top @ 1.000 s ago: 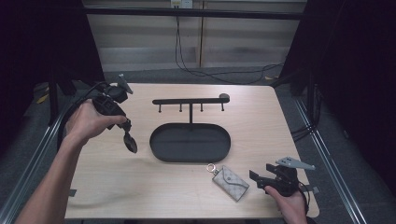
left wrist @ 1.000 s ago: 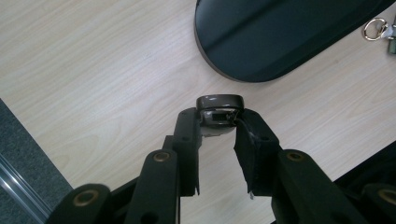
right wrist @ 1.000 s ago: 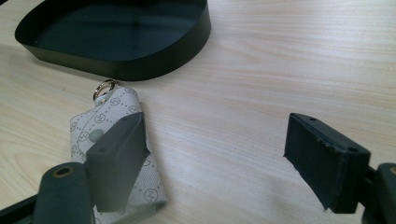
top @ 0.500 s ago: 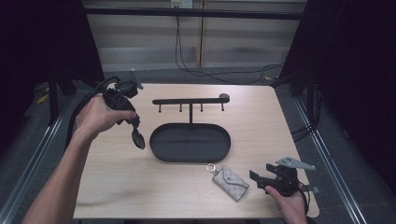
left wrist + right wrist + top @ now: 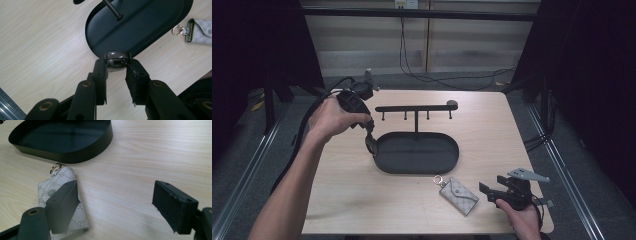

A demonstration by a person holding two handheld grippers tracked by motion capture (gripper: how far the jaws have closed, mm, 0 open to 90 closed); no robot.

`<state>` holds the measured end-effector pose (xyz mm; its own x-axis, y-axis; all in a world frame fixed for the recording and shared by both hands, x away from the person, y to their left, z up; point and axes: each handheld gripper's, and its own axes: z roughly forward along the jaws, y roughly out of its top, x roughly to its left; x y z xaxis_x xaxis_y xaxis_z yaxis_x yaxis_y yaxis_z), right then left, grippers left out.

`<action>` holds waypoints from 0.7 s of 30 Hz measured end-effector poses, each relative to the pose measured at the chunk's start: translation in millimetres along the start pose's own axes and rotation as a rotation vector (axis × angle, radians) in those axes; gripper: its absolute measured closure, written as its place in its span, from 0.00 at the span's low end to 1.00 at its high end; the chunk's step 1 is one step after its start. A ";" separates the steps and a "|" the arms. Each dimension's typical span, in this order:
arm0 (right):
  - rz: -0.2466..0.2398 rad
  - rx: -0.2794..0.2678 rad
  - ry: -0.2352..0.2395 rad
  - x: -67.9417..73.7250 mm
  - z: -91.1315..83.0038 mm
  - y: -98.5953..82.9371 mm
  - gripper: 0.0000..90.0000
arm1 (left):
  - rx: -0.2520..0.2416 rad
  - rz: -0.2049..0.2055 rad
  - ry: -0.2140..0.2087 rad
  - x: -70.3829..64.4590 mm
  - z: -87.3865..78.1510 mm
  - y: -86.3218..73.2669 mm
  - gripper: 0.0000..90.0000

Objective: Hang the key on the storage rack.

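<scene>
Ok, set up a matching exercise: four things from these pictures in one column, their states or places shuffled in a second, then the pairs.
1. left claw
2. right claw
3. key pouch
4. oval tray

a. flat on the table by the right claw
b. open, holding nothing
c. black, under the hook rack
d. shut on a small brown object

Pairs: 1-d, 2-b, 3-a, 4-c

Even overhead light on the table (image 5: pixel 362 200), dark surroundings, soft sheen, near tongs blurred.
</scene>
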<state>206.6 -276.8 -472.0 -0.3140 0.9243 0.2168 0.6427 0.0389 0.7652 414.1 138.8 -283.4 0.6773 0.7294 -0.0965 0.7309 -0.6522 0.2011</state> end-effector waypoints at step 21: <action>-0.006 -0.002 0.004 0.1 -0.4 -0.1 0.23 | 0.055 0.000 0.030 -10.3 21.1 34.7 0.78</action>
<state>206.2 -276.9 -471.8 -0.3211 0.9225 0.2144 0.6390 0.0439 0.7680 434.2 104.3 -296.0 0.6754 0.7344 -0.0668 0.7347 -0.6623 0.1467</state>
